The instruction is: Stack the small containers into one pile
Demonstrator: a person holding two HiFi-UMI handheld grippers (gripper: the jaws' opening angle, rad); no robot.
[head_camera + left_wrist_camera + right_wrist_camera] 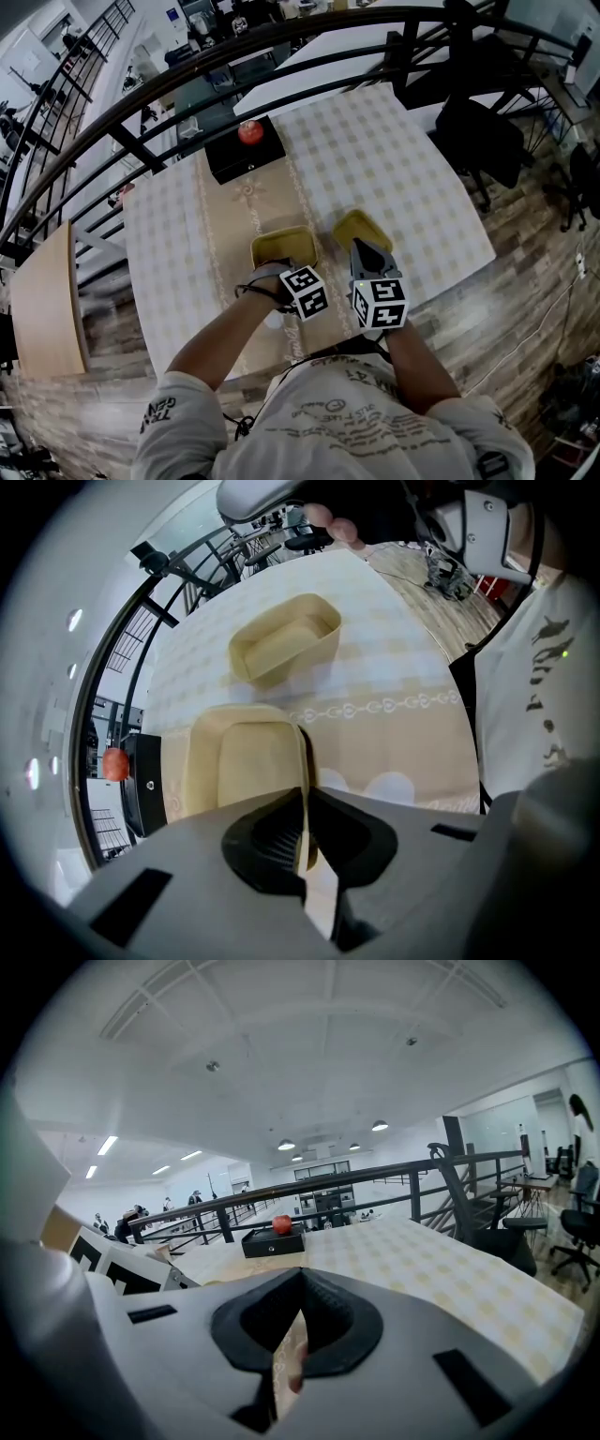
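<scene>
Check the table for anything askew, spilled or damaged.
Nothing is spilled or damaged. One thing is askew: the far container sits turned at an angle to the near container, and the left gripper is shut on the near one's rim. The two stand apart, not yet stacked.

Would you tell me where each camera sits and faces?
Head view: head-mounted, steeply down at the table; arms, left gripper, right gripper show.
Left gripper view: on that gripper, along fingers shut on a container; shirt shows.
Right gripper view: on that gripper, level across table; shut fingers show.
All share the black box.
</scene>
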